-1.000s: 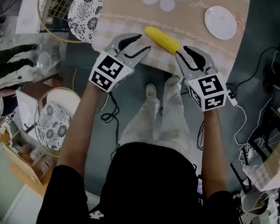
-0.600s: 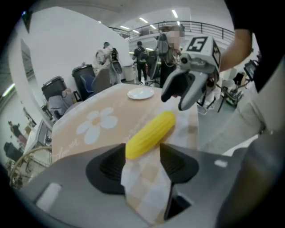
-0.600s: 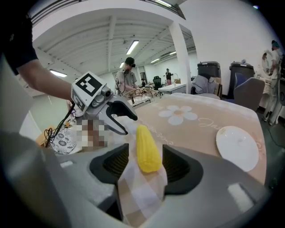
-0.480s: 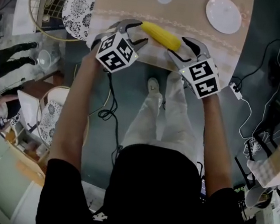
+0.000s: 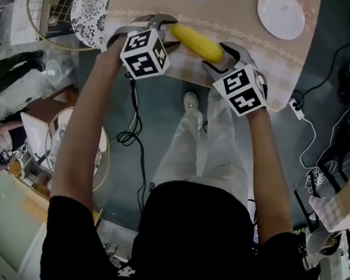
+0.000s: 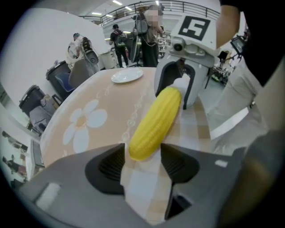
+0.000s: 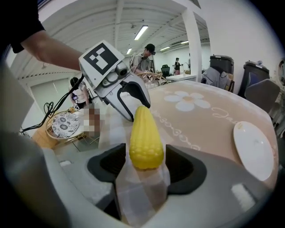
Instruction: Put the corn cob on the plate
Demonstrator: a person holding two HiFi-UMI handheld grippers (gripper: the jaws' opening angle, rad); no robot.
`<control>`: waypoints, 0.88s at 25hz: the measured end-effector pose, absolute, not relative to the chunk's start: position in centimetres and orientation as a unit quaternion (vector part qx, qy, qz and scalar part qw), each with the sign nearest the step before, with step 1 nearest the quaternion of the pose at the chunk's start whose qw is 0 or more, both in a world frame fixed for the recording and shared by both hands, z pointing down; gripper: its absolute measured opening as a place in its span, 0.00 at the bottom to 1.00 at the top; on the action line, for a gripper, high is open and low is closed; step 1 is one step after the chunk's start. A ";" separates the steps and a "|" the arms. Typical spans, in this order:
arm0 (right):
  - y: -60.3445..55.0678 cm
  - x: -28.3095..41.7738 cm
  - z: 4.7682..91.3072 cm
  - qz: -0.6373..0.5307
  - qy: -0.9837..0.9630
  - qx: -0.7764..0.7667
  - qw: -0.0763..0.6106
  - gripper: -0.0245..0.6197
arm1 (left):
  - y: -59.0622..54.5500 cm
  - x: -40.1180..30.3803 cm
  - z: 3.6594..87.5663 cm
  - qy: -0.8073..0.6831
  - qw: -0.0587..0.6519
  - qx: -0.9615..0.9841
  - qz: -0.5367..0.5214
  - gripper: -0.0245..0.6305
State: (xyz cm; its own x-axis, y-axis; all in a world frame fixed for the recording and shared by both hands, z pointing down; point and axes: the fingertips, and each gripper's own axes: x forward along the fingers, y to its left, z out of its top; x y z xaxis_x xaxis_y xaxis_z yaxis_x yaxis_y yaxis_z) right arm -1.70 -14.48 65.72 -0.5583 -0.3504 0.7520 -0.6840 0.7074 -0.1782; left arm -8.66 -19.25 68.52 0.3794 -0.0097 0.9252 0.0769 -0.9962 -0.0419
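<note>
Yellow corn cob (image 5: pixel 196 42) lies on the beige cloth (image 5: pixel 256 45). My left gripper (image 6: pixel 142 156) and right gripper (image 7: pixel 144 162) straddle its ends, jaws just opened wide and not pressing, ready for a balanced lift.

My left arm (image 5: pixel 84 119) and right arm (image 5: pixel 266 157) stretch forward and down, bare, nearly parallel. My left gripper (image 5: pixel 165 30) and right gripper (image 5: pixel 217 55) angle in toward each other. Both pairs of jaws have just been opening and stand wide, an end of the corn cob (image 5: pixel 196 42) between each, unsqueezed.
</note>
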 end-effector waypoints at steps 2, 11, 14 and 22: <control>-14.6 -1.8 66.1 0.229 -0.851 0.300 0.364 0.46 | -19.4 -8.5 68.8 -0.035 0.047 -0.824 -0.564 0.42; -15.2 -2.1 66.8 0.226 -0.850 0.286 0.380 0.46 | -18.6 -8.7 70.0 -0.135 0.037 -0.787 -0.600 0.38; -15.2 -2.2 66.9 0.224 -0.849 0.286 0.384 0.46 | -18.4 -8.8 70.2 -0.160 0.030 -0.779 -0.606 0.38; -15.0 -2.5 67.0 0.207 -0.853 0.281 0.390 0.44 | -18.6 -8.7 70.2 -0.163 0.029 -0.779 -0.605 0.41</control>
State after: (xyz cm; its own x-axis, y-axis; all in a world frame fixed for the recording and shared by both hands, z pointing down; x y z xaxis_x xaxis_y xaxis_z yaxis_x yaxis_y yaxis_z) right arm -2.50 -15.02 66.98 -0.5390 -0.3172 0.7803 -0.6394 0.7571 -0.1339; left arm -8.68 -18.64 70.18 0.2148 0.2196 0.9517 0.2896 -0.9449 0.1527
